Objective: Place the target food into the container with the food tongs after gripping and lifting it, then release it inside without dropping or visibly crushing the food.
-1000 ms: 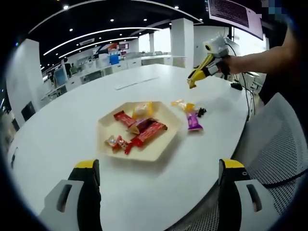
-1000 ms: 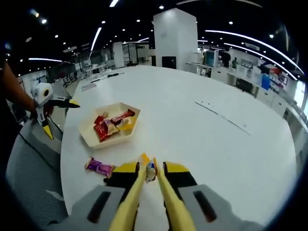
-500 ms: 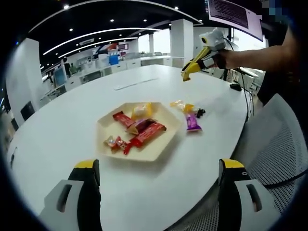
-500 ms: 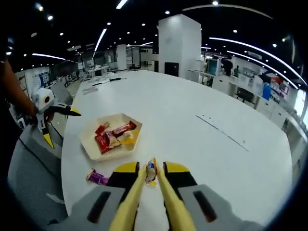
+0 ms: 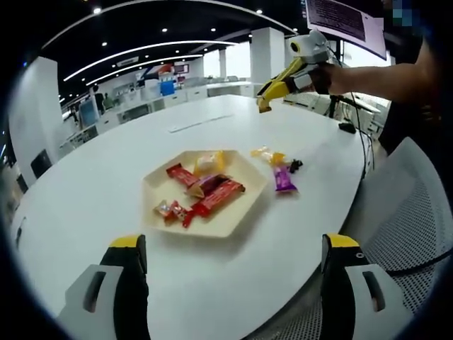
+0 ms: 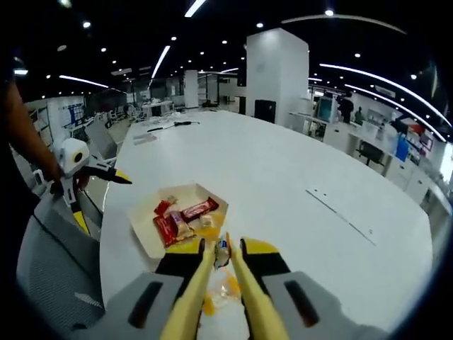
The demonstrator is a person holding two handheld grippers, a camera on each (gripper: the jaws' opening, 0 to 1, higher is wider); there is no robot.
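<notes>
A: Where do we have the R gripper (image 6: 221,249)?
B: Up over the table (image 6: 297,170), jaws pinched on a small wrapped candy (image 6: 222,250). In our L view it's high at the far side, yellow jaws (image 5: 272,91) pointing down-left, a hand (image 5: 327,76) on the grip.
A: And the tray (image 5: 241,212)?
B: Beige, hexagon shape, sits on the table w/ red bars (image 5: 219,195), a yellow sweet (image 5: 210,161) and small wrapped bits inside. In the R view the tray (image 6: 141,225) lies just past our jaw tips, so the candy hangs near its edge, not in it.
A: Stuff outside the tray?
B: Purple wrapper (image 5: 284,178), a yellow-clear one (image 5: 269,154) and a dark bit (image 5: 296,166), all just beside the tray's R side.
A: L gripper (image 5: 233,258)?
B: Jaws spread wide, nothing btwn them, low at the table's near edge. We see it in the R view too, at left (image 6: 106,173), by a mesh chair (image 6: 49,276).
</notes>
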